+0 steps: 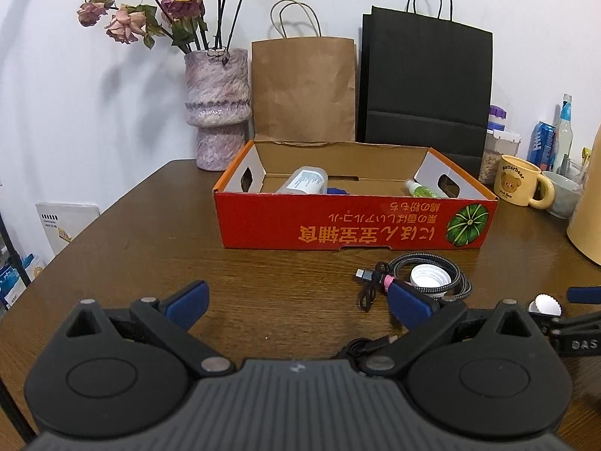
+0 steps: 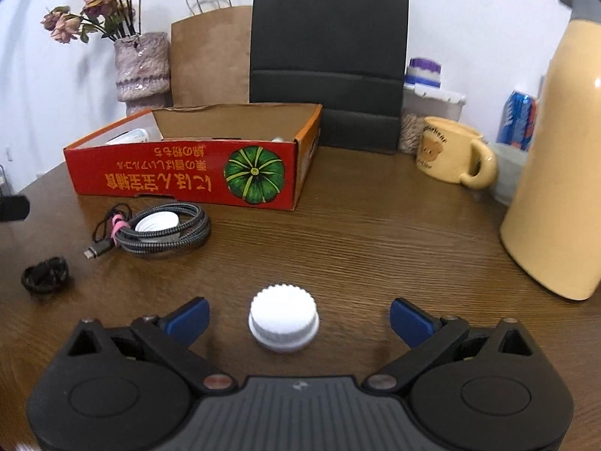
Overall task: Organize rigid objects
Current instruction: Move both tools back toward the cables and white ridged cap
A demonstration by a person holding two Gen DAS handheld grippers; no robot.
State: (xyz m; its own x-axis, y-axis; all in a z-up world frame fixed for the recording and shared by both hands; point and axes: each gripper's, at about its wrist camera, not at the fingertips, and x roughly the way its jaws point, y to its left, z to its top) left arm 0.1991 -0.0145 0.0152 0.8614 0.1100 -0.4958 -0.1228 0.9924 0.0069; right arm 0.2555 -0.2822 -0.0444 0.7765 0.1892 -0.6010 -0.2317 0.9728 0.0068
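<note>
A white ridged bottle cap [image 2: 283, 317] sits upright on the brown wooden table [image 2: 375, 233], directly between the blue pads of the right gripper [image 2: 299, 317]; the jaws stand wide, with clear table on both sides of the cap, so nothing is gripped. In the left wrist view the same cap shows at the right edge, just behind that gripper's linkage. Beyond it to the left lies a coiled braided cable [image 2: 165, 231] bound with a pink tie, and a second white cap [image 2: 157, 222] rests inside the coil. A small bundle of thin black cord [image 2: 45, 274] lies further left, apart from the coil. Behind these stands the red cardboard box [image 1: 357, 221] with a green pumpkin printed on its front; inside it lie a clear bottle [image 1: 304, 180] on its side and a small green bottle [image 1: 422, 189] near the right end. The left gripper [image 1: 298, 302] hovers over bare table in front of the box, its jaws wide and empty. To the right stand a yellow bear mug [image 2: 452, 152] and a tall cream jug [image 2: 556, 173]; at the back, a vase of dried roses [image 1: 218, 109], a brown paper bag [image 1: 304, 90] and a black paper bag [image 1: 426, 86] lean against the wall.
</note>
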